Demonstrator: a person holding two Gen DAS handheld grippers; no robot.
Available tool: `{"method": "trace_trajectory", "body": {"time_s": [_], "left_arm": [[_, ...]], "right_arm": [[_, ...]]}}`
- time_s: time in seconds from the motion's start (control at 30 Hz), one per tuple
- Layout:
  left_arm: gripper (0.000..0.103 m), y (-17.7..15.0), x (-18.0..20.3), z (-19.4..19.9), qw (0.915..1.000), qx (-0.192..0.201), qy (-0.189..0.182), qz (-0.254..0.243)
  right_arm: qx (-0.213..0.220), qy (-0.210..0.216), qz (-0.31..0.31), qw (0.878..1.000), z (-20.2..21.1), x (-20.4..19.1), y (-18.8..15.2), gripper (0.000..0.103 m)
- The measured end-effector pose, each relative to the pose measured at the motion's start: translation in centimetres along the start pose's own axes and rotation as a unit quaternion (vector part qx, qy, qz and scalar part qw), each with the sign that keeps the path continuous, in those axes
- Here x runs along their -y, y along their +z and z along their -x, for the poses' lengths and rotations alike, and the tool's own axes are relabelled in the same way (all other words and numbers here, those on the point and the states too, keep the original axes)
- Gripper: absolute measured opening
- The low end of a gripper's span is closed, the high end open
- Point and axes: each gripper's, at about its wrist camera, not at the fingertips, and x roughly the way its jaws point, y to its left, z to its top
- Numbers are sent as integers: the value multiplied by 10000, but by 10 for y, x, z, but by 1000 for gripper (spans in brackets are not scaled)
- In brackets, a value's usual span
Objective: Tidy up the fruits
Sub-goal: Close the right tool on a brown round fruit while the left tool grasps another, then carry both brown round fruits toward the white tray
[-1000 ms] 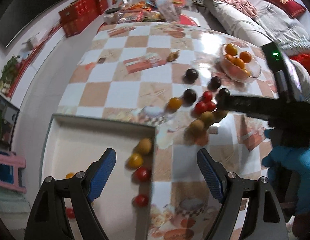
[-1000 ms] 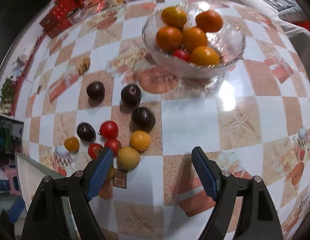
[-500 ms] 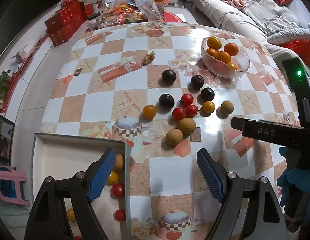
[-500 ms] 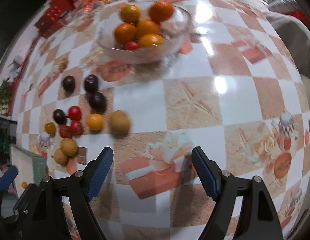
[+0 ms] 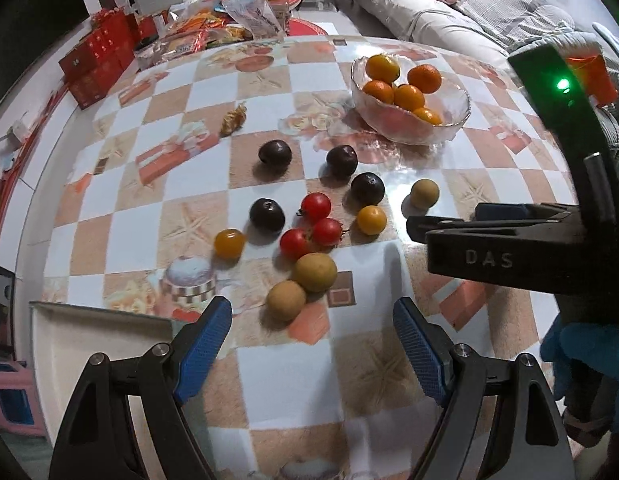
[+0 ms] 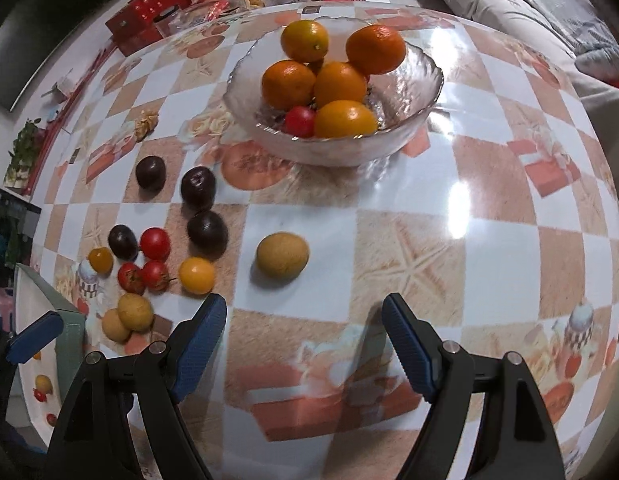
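Loose fruit lies on the checkered table: several dark plums (image 5: 274,153), red cherry tomatoes (image 5: 316,206), yellow tomatoes (image 5: 229,243) and tan longans (image 5: 314,272). One longan (image 6: 282,255) sits apart, just ahead of my right gripper (image 6: 304,332), which is open and empty. My left gripper (image 5: 312,340) is open and empty, just short of two longans (image 5: 286,300). A glass bowl (image 6: 421,92) holds oranges (image 6: 339,84) and one red tomato (image 6: 300,121). A white tray (image 5: 93,344) lies at the left, with small fruits in it (image 6: 42,384) in the right wrist view.
A wrapped candy (image 5: 232,119) lies on the far left of the table. Red boxes (image 5: 101,60) and snack bags (image 5: 249,12) crowd the far edge. A sofa (image 5: 469,12) stands at the back right. The right gripper's body (image 5: 509,244) reaches in from the right in the left wrist view.
My left gripper has pulled away from the tray toward the loose fruit. My right gripper has swung back toward the lone longan, which now lies apart from the cluster.
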Motion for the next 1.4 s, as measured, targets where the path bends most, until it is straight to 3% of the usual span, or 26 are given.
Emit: {"method": "trace_trajectory", "body": {"time_s": [0.37, 0.43, 0.5, 0.6, 0.73, 1.4], "left_arm": [[82, 2, 1, -36, 9994, -189, 253, 143], [64, 2, 0, -42, 9992, -262, 245, 162], [64, 2, -1, -42, 9992, -213, 229, 264], [54, 1, -1, -41, 9993, -164, 172, 284], [28, 0, 7, -39, 9998, -133, 54, 114], [28, -18, -3, -14, 9969, -288, -558, 479]], "right_arm": [[188, -1, 662, 9976, -4, -16, 11, 59], [204, -56, 782, 9967, -5, -21, 12, 53], [218, -105, 846, 9961, -5, -23, 13, 45], [248, -110, 881, 9957, -4, -22, 12, 29], [234, 27, 855, 9961, -3, -20, 11, 29], [76, 519, 47, 9986, 26, 10, -26, 30]]}}
